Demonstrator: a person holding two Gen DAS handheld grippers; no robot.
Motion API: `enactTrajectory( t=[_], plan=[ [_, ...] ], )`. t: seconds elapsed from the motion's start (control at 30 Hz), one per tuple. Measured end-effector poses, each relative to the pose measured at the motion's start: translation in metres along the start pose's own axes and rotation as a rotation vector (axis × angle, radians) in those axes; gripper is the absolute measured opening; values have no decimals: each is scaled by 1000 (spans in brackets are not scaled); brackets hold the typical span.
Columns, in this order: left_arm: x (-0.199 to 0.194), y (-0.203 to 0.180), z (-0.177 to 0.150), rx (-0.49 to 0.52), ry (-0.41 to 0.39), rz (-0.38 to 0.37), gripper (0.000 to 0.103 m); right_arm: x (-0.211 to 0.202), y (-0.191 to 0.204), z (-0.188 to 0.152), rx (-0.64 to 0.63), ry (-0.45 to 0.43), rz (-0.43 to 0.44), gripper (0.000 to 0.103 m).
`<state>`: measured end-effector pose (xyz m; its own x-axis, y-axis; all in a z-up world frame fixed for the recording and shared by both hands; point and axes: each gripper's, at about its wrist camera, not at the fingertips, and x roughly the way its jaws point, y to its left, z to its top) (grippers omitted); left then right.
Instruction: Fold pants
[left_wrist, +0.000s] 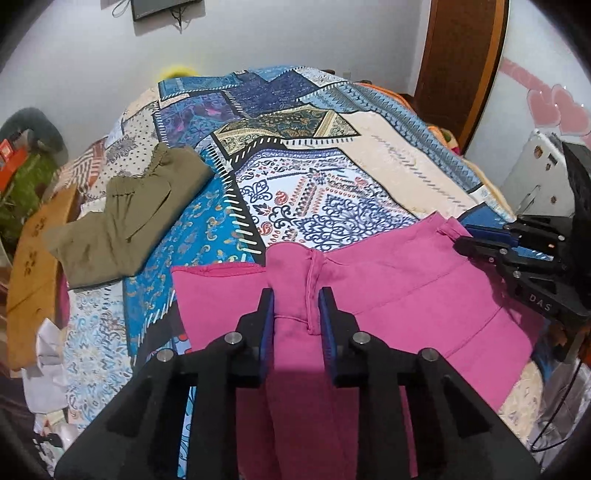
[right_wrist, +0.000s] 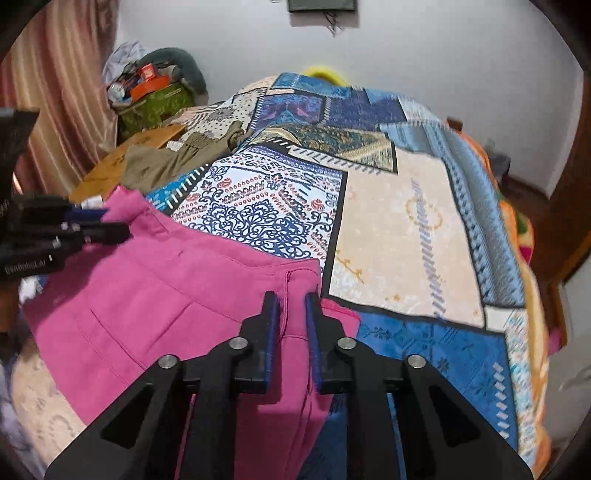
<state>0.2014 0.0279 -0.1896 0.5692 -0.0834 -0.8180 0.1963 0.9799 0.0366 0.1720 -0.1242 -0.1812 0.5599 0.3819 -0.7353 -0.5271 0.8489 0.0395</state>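
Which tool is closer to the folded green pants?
Left. The left tool grips the pink pants on the green pants' side; the right tool grips the far end.

Near edge of bed taken up by pink pants, both grippers clamped on the fabric: left gripper, right gripper. Olive pants block the left edge, partly overhanging a brown cardboard box just beside the bed. Bedspread centre, far end and right side open for passing. Clutter pile off the far-left corner.
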Motion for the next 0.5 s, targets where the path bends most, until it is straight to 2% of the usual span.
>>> enactTrajectory(
  t=[0.13, 0.23, 0.4, 0.43, 0.47, 0.5],
  plan=[
    [7, -1, -3, -15, 5, 37, 28, 7, -3, 0, -5, 34, -4, 11],
    [2, 3, 0, -48, 16, 25, 30, 5, -6, 1, 14, 46, 0, 11],
    [-24, 1, -2, -44, -7, 21, 33, -12, -6, 7, 32, 53, 10, 14],
    [-30, 0, -4, -38, -17, 21, 40, -15, -5, 8, 32, 51, 7, 14],
    [-37, -2, -6, -33, -32, 20, 52, -20, -5, 9, 33, 49, 8, 16],
    [-42, -2, -8, -32, -44, 20, 58, -25, -5, 9, 38, 46, 13, 17]
  ],
)
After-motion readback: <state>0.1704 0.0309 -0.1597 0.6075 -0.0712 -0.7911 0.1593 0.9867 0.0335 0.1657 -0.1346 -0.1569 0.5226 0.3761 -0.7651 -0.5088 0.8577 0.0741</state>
